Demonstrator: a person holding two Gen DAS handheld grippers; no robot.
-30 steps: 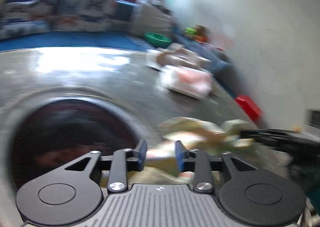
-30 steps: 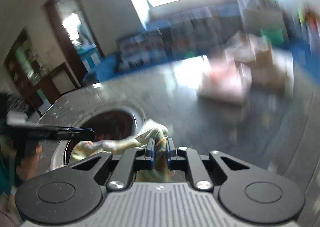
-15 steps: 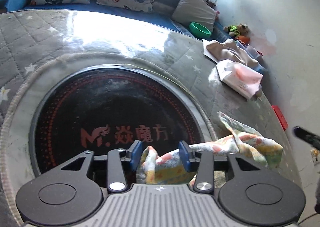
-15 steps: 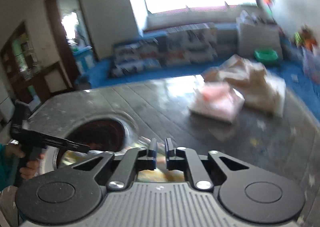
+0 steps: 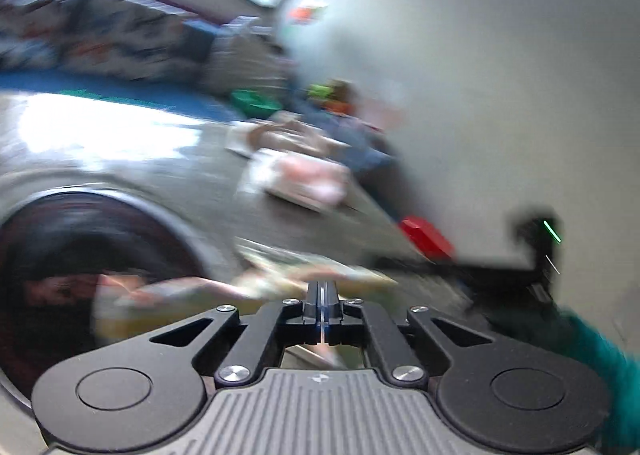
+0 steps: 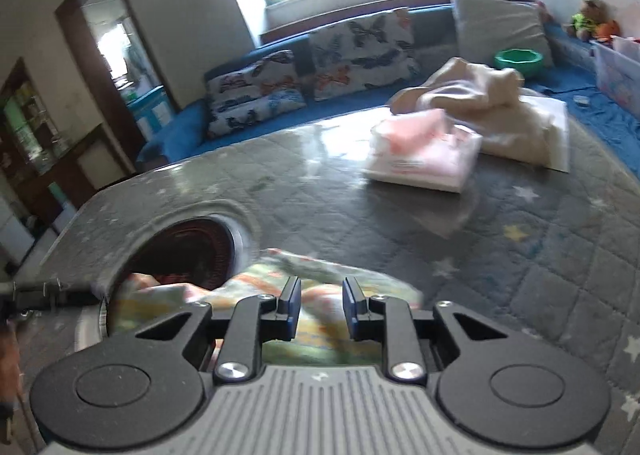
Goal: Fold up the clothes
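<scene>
A floral cloth (image 6: 320,287) in yellow, green and pink lies crumpled on the grey quilted table (image 6: 520,255), partly over the dark round plate (image 6: 192,251). My right gripper (image 6: 322,295) hovers just over it. Its jaws are opening; cloth shows in the gap and the pads do not press on it. My left gripper (image 5: 322,295) has its jaws together on an edge of the same cloth (image 5: 280,279), which is blurred there. The left gripper (image 6: 94,289) also shows at the cloth's left end, and the right gripper (image 5: 400,263) enters the left wrist view from the right.
A folded pink-and-white stack (image 6: 424,159) and a cream heap of clothes (image 6: 480,111) lie at the table's far right. A green bowl (image 6: 518,59) and butterfly cushions (image 6: 360,51) sit on the blue sofa behind. A red object (image 5: 424,235) lies by the wall.
The left jaws went from apart with the cloth between them to closed, and that view swung up and blurred. The right jaws went from nearly closed to parted over the cloth.
</scene>
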